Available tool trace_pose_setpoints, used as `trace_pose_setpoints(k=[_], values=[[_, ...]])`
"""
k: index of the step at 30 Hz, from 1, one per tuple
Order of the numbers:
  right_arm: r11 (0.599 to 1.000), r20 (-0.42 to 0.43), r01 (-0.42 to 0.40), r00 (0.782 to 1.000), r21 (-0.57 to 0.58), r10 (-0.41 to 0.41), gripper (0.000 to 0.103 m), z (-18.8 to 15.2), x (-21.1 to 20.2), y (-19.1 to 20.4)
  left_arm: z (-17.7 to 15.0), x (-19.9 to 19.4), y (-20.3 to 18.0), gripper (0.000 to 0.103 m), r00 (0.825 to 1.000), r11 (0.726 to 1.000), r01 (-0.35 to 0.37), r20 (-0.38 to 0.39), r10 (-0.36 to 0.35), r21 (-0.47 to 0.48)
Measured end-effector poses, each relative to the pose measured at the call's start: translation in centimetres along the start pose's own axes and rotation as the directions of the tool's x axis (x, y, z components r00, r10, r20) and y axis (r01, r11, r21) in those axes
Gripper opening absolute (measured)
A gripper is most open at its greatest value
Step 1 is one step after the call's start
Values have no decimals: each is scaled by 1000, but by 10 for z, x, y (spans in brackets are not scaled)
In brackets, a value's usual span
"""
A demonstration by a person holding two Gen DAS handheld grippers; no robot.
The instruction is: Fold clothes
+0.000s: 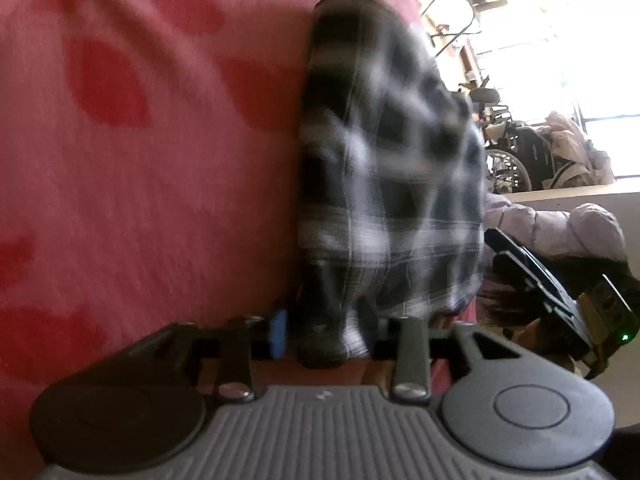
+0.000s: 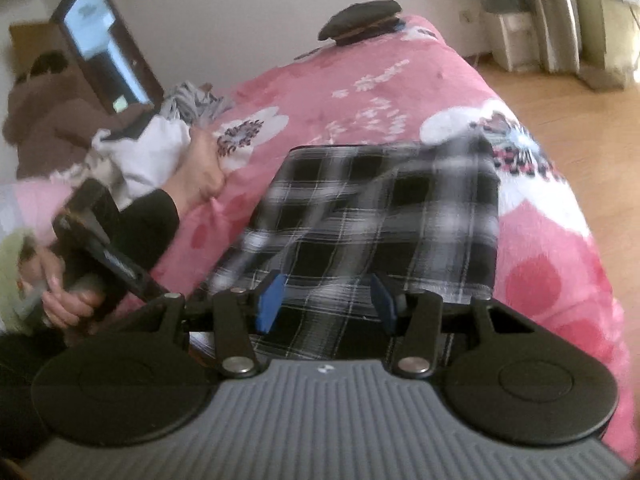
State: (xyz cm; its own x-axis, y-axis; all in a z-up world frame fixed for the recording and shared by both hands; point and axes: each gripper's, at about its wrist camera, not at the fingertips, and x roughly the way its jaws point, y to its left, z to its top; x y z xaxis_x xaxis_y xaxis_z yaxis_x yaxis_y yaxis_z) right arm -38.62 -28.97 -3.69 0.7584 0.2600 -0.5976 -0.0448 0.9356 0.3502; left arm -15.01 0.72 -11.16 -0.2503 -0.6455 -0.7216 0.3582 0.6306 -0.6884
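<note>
Plaid garment [image 2: 384,216], black/white check, lies folded into a rough rectangle on a bed under a pink floral blanket [image 2: 560,280], w/ white and red flowers printed on it. Room: wood floor [image 2: 580,92] to the right of the bed, pale wall behind, a dark flat cushion [image 2: 360,20] at the far end of the bed, loose white and grey clothes [image 2: 160,144] piled at the left edge. Left wrist view shows a wheelchair [image 1: 516,148] by bright windows.

Right gripper [image 2: 326,300] hangs over the near edge of the plaid, angled down; blue pads apart, cloth under them but not pinched, so it's let go. Left gripper [image 1: 340,336] has a bunched corner of the plaid between its fingers; only one blue pad [image 1: 278,332] shows, the other hidden by cloth, so can't tell if it's clamped. In the right wrist view a hand [image 2: 68,300] grips the left tool's handle at far left, black sleeve beside it.

Plaid is motion-blurred in both views; top layer has a diagonal fold edge, near hem flat and straight.
</note>
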Motion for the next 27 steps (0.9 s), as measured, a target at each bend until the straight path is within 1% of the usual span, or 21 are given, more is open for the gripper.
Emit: trace_pose_setpoints(k=[2,4,6,7,9,10,12,14,15,16,17,18,19,20,21,23,25,27], values=[[997,-15,22,1000,-68,-24,48,-1,2,6,0,0,-2,47,1000,1000,-12,17,12,27],[986,-64,74,994,-151,-84,48,-8,6,8,-8,2,-5,48,999,997,-36,25,34,65],[957,-132,149,974,-248,-186,45,-21,15,4,-12,7,-14,49,998,991,-64,35,60,113],[946,-145,177,964,-273,-222,45,-26,16,1,-12,9,-19,49,997,987,-78,41,72,138],[950,-146,203,959,-237,-242,45,-26,8,-6,-15,12,-27,50,994,977,-106,55,97,187],[957,-127,206,964,-203,-234,45,-23,1,-9,-16,12,-30,50,992,971,-119,62,109,208],[971,-72,171,980,-169,-186,45,-20,-13,-8,-18,9,-33,50,989,962,-139,75,125,234],[972,-84,138,984,-192,-156,44,-23,-14,-7,-18,8,-38,51,986,955,-162,86,145,249],[963,-123,156,975,-222,-186,44,-28,-8,-9,-18,9,-41,52,983,949,-179,90,161,258],[951,-165,178,961,-254,-224,43,-33,-1,-12,-18,10,-46,52,979,942,-202,93,183,268],[937,-205,197,943,-288,-261,43,-38,6,-15,-18,10,-51,52,973,931,-230,99,210,283],[940,-211,199,942,-278,-262,42,-39,6,-19,-20,11,-58,53,963,912,-268,112,245,310],[950,-210,198,945,-241,-250,39,-34,2,-22,-23,10,-65,54,950,887,-311,129,283,342],[952,-196,209,947,-225,-255,29,-26,-3,-21,-26,11,-72,56,936,859,-353,149,320,372],[952,-159,207,956,-223,-246,26,-18,-8,-18,-28,12,-78,57,922,833,-387,167,349,396],[954,-77,199,972,-225,-221,26,0,-19,-10,-32,16,-88,57,900,792,-435,192,391,428],[966,-26,163,985,-199,-171,24,16,-17,-8,-34,19,-94,57,887,774,-462,202,416,433],[971,-3,138,990,-194,-141,23,25,-2,-8,-33,23,-97,57,875,769,-482,203,439,420]])
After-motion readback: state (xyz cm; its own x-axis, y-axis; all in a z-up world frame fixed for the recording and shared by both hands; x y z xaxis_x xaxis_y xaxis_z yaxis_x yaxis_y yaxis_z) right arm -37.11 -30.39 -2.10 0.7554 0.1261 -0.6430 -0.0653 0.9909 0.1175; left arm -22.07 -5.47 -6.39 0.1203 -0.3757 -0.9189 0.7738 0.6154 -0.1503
